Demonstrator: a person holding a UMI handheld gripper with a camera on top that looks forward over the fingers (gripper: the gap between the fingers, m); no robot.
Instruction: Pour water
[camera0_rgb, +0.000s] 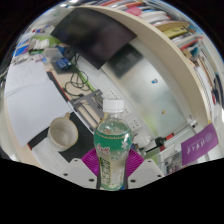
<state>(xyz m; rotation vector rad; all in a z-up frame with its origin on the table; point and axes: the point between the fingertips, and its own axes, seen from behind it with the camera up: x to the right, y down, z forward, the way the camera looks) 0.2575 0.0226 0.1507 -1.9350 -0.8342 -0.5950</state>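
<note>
A clear plastic bottle (111, 150) with a white cap and a green label stands upright between my gripper's (112, 168) two fingers. Both purple pads (92, 163) press on its sides, so the gripper is shut on it. A white mug (64, 131) with a handle sits on the white table (130, 95) to the left of the bottle, a little beyond the fingers. The bottle hides the tabletop right ahead of the fingers.
A dark monitor (95, 35) stands at the back of the table, with cables (78, 85) in front of it. Bookshelves (170, 25) run along the back right. A purple box (200, 143) lies to the right.
</note>
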